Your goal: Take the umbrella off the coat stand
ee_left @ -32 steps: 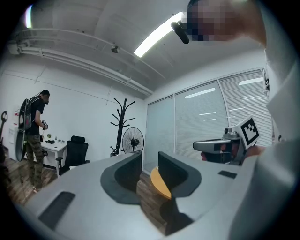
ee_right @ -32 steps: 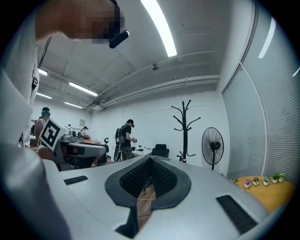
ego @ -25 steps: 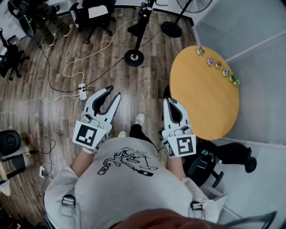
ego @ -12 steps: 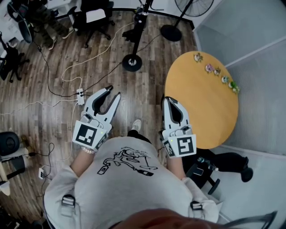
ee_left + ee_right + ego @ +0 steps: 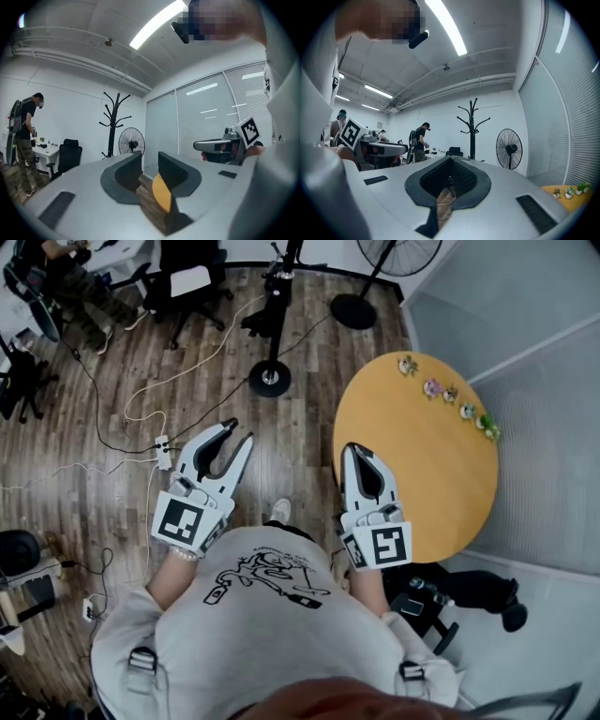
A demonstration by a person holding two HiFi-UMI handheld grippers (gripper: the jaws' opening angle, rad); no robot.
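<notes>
Pointing level toward the coat stand (image 5: 473, 133), left tongs (image 5: 241, 431) gape empty, right tongs (image 5: 355, 448) sit clenched.

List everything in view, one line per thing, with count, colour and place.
table: one, orange round top, right of the person
small potted plants: about five, mixed colours, along the table's far edge
coat stand: one, black, ahead across the room
fan: one, black, just right of the coat stand
office chair: one, black, far left of the coat stand
power strip: one, white, on the wooden floor
bystander: at least one, dark clothes, at a far desk
left hand-held gripper: one, white and grey, jaws slightly apart, empty
right hand-held gripper: one, white and grey, jaws together, empty
</notes>
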